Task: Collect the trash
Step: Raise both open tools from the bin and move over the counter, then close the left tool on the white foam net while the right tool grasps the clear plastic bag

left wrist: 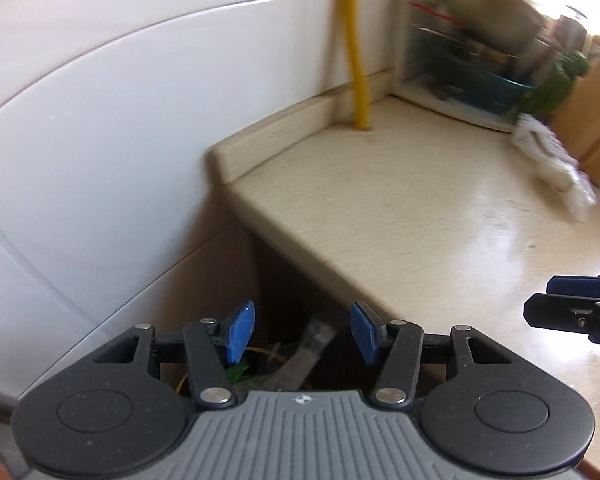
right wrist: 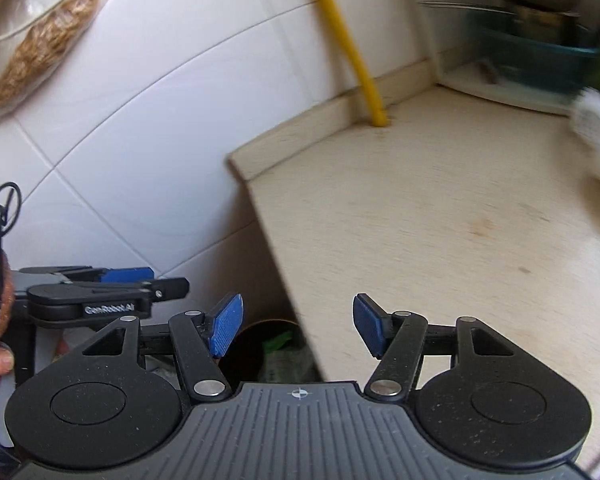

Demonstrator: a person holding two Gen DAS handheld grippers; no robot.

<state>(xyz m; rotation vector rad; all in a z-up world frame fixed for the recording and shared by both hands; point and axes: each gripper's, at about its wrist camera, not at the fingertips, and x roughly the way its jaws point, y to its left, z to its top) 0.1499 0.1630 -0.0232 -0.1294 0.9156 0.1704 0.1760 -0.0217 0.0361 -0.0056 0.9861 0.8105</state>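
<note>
Both tools are released and empty: left tool (left wrist: 302, 334), right tool (right wrist: 298, 330). Below them, a round dark bin (right wrist: 260, 348) holds crumpled plastic; ahead lies the smooth beige surface (right wrist: 440, 220).

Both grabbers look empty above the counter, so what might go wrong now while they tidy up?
The white cloth lies by the counter's far edge; a clumsy grab might push it off. The bin sits low beside the counter, so dropped trash could miss it. The left gripper and right gripper hover close and might bump.
</note>
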